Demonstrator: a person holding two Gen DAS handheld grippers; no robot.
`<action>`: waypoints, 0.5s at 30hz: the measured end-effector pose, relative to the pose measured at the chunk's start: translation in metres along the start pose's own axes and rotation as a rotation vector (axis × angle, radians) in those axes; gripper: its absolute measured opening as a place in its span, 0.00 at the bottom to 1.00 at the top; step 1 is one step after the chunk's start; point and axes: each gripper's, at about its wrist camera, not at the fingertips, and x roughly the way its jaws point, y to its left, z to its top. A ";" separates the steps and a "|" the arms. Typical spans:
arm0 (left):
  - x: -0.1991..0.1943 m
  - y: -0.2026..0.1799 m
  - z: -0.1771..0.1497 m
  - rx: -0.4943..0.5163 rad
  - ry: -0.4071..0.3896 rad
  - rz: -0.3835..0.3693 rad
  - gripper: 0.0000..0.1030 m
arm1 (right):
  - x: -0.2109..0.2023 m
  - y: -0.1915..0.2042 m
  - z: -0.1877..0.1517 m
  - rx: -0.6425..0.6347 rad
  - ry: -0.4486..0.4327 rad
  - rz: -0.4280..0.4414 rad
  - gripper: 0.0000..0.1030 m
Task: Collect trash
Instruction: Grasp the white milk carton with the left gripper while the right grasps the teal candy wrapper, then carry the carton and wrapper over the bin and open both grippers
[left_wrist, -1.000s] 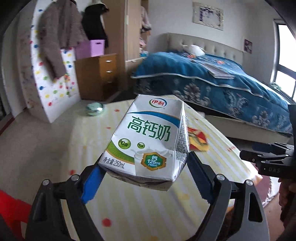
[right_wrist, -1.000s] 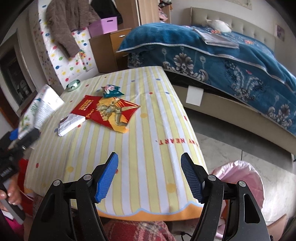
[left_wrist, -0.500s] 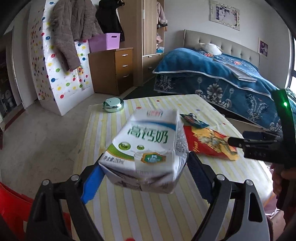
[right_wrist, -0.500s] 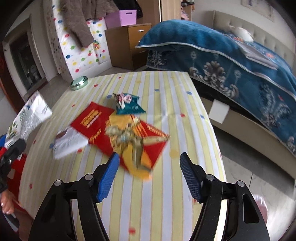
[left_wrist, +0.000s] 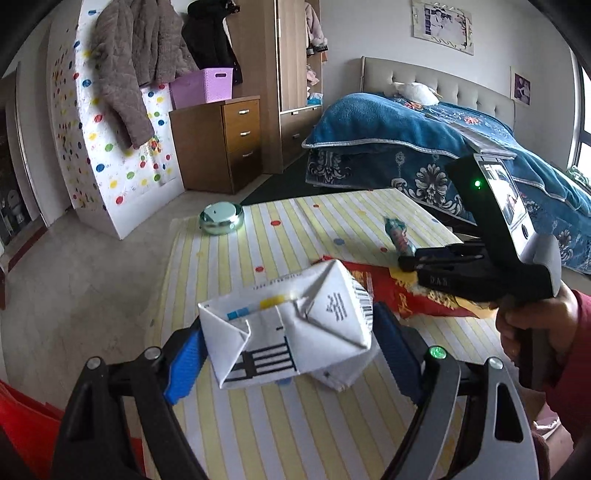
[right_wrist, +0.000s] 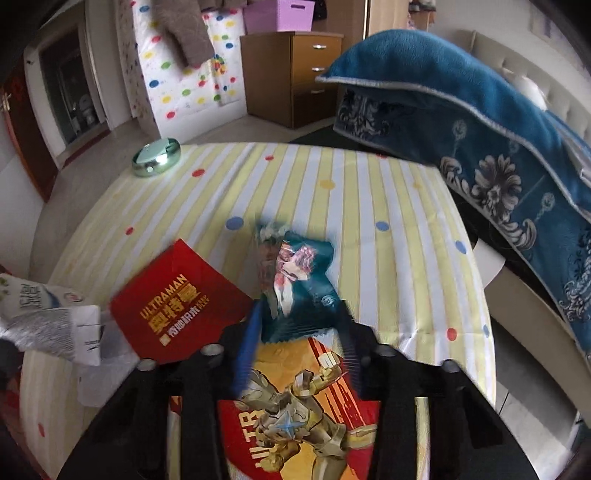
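Left gripper clamps one milk carton; right gripper pinches one teal wrapper.

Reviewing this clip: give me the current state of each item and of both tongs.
Milk carton: crushed, clamped in left tongs.
Teal snack packet: lying on the table, between the fingers of the right tongs; grip unclear.
Red Ultraman wrapper: flat on the table.
Round tin: closed.

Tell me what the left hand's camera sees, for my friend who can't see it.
The left gripper holds a crumpled white milk carton above a yellow striped tablecloth. Beyond it lie a red wrapper and a small green tin; the right gripper reaches in from the right.
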 end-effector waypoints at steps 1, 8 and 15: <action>-0.002 0.000 -0.002 -0.004 0.005 -0.002 0.79 | -0.008 0.001 -0.003 -0.002 -0.020 -0.006 0.13; -0.018 -0.005 -0.036 -0.017 0.075 -0.030 0.79 | -0.064 0.006 -0.021 -0.011 -0.116 0.009 0.10; -0.023 -0.008 -0.070 -0.029 0.179 -0.050 0.85 | -0.125 0.017 -0.066 -0.019 -0.121 0.068 0.10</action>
